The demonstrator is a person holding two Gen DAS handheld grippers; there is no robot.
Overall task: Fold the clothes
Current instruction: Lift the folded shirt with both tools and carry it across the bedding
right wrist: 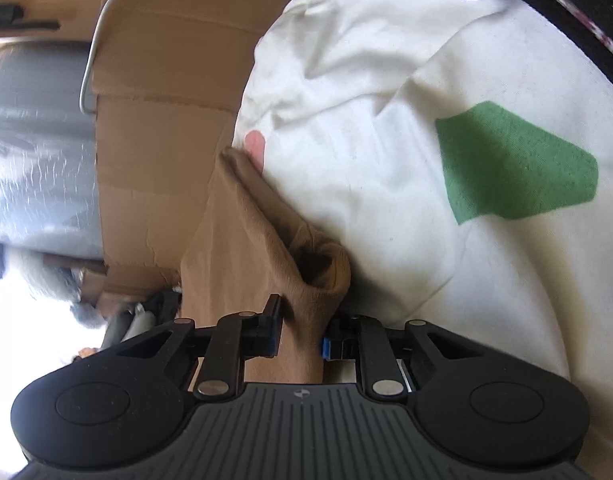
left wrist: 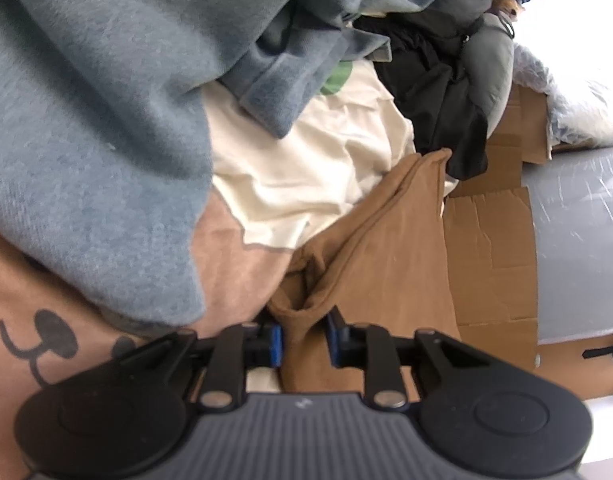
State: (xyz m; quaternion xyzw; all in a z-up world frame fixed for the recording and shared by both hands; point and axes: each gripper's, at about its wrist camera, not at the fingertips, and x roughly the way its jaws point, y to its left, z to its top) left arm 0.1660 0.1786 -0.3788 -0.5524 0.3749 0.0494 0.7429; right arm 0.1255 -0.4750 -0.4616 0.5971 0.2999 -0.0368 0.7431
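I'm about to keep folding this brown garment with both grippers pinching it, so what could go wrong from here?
1. The left gripper and right gripper each pinch only a bunched edge of the brown garment, so it may slip out under tension.
2. The blue-grey sweatshirt and the white shirt crowd against it and could get dragged along or caught in the fold.
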